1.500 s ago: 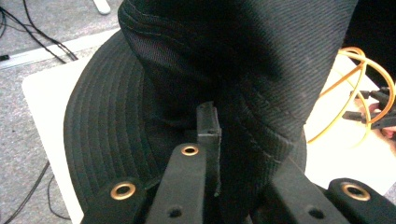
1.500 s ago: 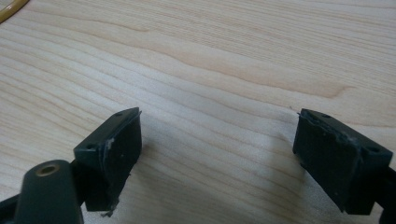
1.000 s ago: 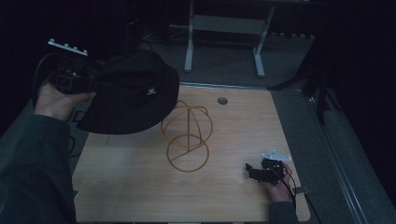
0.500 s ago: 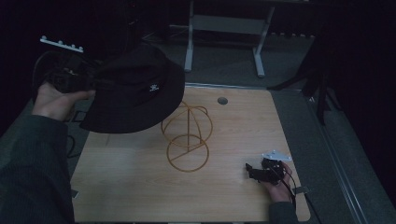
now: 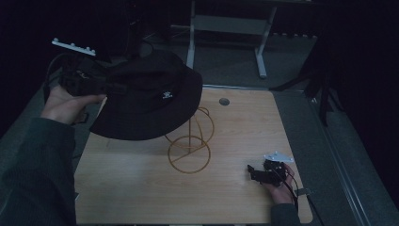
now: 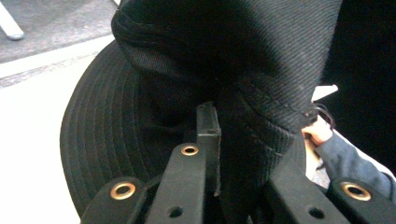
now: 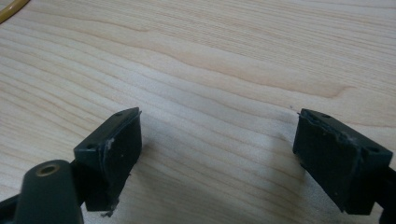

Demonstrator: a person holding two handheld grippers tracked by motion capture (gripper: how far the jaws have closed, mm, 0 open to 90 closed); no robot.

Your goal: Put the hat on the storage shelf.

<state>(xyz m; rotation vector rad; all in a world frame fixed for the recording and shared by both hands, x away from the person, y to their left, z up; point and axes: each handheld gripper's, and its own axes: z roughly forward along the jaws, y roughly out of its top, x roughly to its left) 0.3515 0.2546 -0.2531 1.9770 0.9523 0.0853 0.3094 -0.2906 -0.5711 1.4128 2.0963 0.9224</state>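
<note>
Carefully lower black bucket hat [image 5: 146,101], pinched at brim by left claw [image 5: 101,87] above desk's [image 5: 141,197] far-left corner, crown centered over wire stand [image 5: 190,146]; rest spread right claw [image 5: 256,173] near front-right corner.

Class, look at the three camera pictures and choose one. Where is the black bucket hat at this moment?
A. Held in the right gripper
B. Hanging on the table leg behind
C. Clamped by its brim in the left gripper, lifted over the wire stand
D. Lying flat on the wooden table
C: the left gripper is shut on the brim of the bucket hat, which hangs above the wire stand; the right gripper rests open on the table.
</note>
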